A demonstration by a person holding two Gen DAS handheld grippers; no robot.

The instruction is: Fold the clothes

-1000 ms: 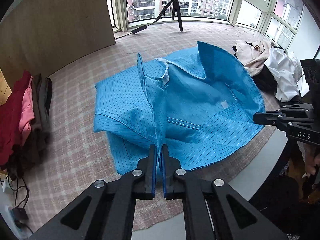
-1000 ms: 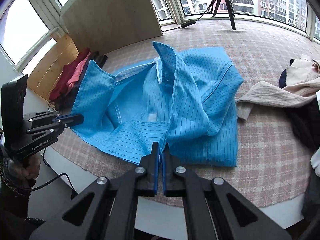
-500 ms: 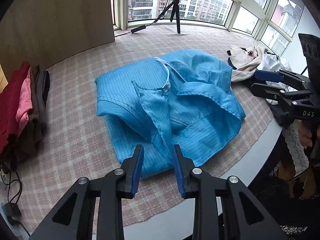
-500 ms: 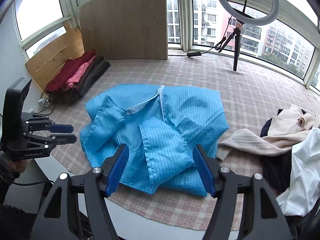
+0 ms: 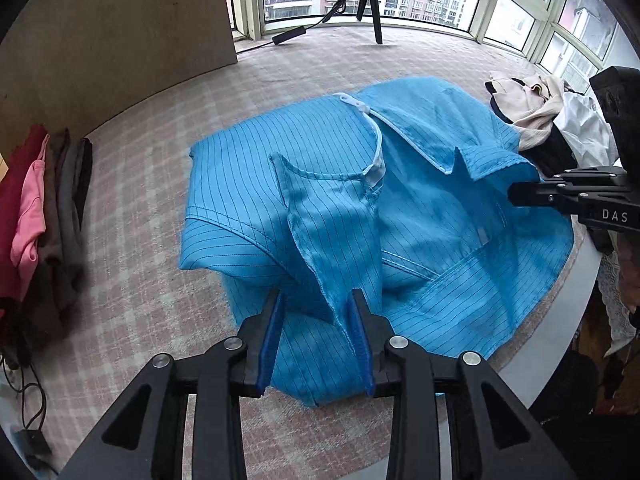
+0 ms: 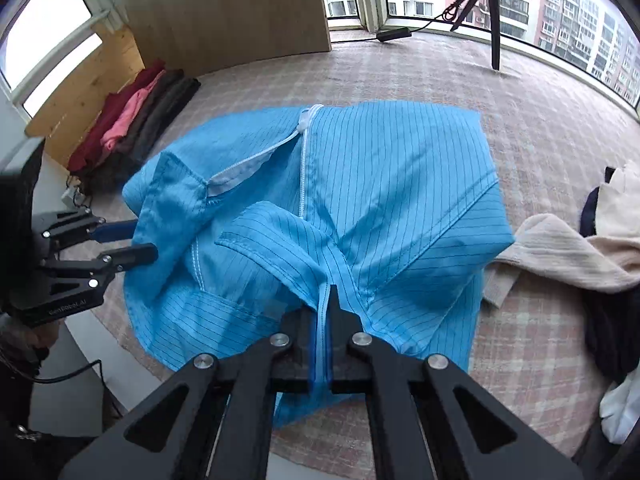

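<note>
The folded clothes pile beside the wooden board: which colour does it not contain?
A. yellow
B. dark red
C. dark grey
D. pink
A: the folded clothes pile shows dark red, pink, brown and dark grey layers beside the wooden board, and no yellow piece among them.

Right tongs [image 6: 320, 320] pinching blue garment [image 6: 392, 184]

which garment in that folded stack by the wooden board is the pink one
In the folded stack, the pink garment is second from the outer edge, between the dark red piece and the brown and grey ones nearer the blue jacket.
</note>
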